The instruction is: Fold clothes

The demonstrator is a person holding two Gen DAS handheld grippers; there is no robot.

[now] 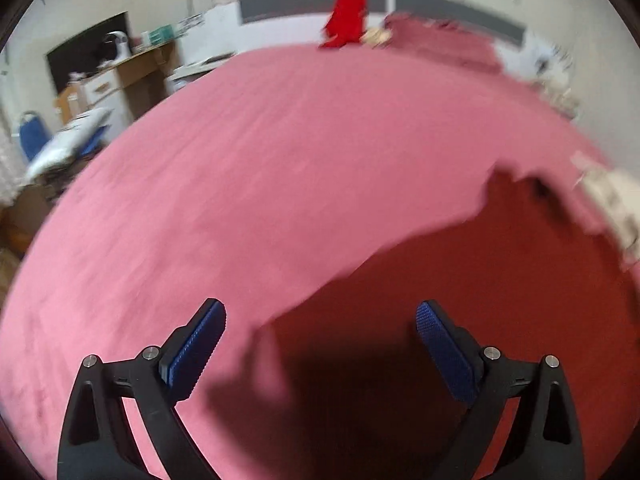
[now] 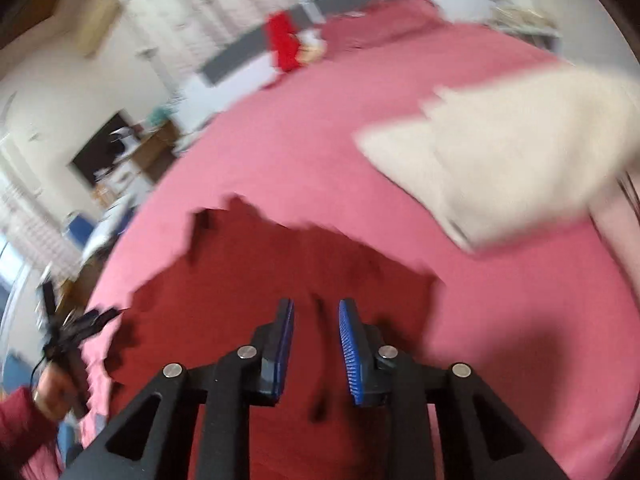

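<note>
A dark red garment (image 1: 500, 300) lies spread on the pink bedspread (image 1: 260, 168), its ragged top edge blurred. In the left wrist view my left gripper (image 1: 320, 316) hangs above the garment's left edge, jaws wide open, with nothing between the blue pads (image 1: 200, 344). In the right wrist view the same garment (image 2: 248, 280) lies under my right gripper (image 2: 316, 314). Its jaws stand a narrow gap apart and the pads (image 2: 350, 352) press on nothing. A thin dark strand shows in that gap. A hand (image 2: 52, 392) in a maroon sleeve grips a black handle at the lower left.
A cream garment (image 2: 500, 160) lies on the bed to the right, also seen at the right edge as cream cloth (image 1: 616, 204). A bright red item (image 1: 346, 16) and pink pillows (image 1: 436, 36) sit by the grey headboard. A desk and drawers (image 1: 120, 76) stand left of the bed.
</note>
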